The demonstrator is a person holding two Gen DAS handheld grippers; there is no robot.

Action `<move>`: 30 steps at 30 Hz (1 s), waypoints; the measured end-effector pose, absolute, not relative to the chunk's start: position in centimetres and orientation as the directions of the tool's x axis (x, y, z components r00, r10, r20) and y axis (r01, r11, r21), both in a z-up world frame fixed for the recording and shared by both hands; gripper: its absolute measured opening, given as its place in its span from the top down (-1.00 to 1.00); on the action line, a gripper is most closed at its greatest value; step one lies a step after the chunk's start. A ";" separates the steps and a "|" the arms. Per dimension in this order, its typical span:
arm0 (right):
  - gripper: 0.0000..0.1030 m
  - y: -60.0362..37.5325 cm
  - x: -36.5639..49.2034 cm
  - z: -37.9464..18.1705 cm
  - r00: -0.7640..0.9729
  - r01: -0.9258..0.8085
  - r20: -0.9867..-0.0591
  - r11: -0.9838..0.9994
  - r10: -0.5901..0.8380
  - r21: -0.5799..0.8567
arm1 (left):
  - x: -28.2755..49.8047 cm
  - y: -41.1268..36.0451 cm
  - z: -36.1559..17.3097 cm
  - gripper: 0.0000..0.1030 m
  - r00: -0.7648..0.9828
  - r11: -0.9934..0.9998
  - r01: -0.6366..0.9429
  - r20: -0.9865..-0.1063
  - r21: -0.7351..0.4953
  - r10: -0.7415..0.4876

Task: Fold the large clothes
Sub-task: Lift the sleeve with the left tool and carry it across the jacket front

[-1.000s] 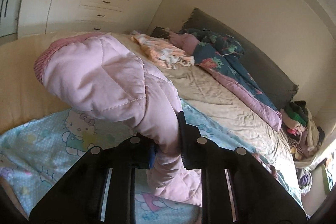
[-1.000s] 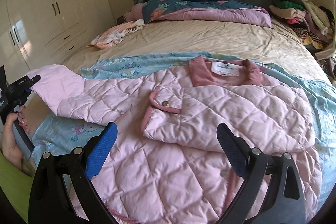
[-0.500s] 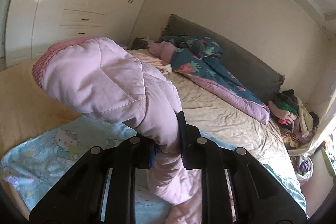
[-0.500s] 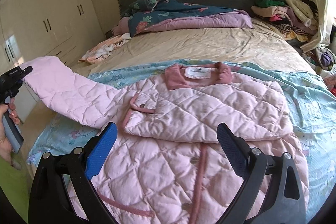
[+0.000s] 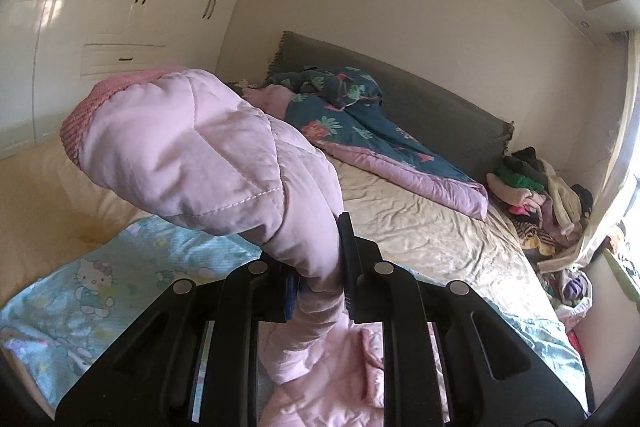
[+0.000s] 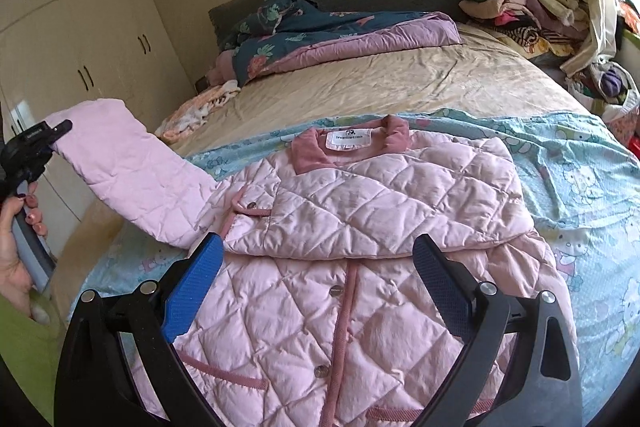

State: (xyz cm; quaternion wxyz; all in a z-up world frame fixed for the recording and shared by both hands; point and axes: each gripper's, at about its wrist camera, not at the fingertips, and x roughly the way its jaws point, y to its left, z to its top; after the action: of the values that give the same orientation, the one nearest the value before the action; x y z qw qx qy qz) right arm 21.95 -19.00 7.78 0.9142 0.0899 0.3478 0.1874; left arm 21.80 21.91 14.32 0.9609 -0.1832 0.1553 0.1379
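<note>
The pink quilted jacket point(image 6: 360, 267) lies front-up on the cartoon-print sheet point(image 6: 592, 187), one sleeve already folded across its chest. The left gripper point(image 5: 320, 267) is clenched on the other sleeve point(image 6: 132, 179), held raised off the jacket's left side; its long axis runs toward the shoulder. The right gripper point(image 6: 316, 267) hovers spread and empty over the jacket's middle.

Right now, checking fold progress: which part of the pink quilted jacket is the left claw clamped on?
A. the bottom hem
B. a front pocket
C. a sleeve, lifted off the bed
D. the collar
C: the left claw is shut on the pink quilted jacket's sleeve, held out clear of the bed.
</note>
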 end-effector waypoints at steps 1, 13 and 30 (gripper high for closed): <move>-0.84 -19.3 21.9 7.8 0.690 -0.279 -0.600 0.913 0.406 0.297 | 22.0 21.5 14.3 0.80 0.915 0.899 -0.316 -0.349 -0.304 0.204; -0.84 -22.6 21.7 7.3 0.696 -0.247 -0.595 0.912 0.402 0.328 | 24.0 15.4 14.5 0.80 0.920 0.941 -0.243 -0.363 -0.233 0.148; -0.84 -26.4 20.9 6.8 0.717 -0.203 -0.580 0.912 0.387 0.357 | 26.7 6.7 12.9 0.82 0.914 0.986 -0.095 -0.404 -0.137 0.032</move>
State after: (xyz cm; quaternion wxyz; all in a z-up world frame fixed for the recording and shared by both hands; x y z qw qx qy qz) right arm 20.89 -26.36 6.79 0.9166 0.1353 0.3400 0.1609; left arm 26.70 6.71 12.89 0.9752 -0.0772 0.2047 0.0327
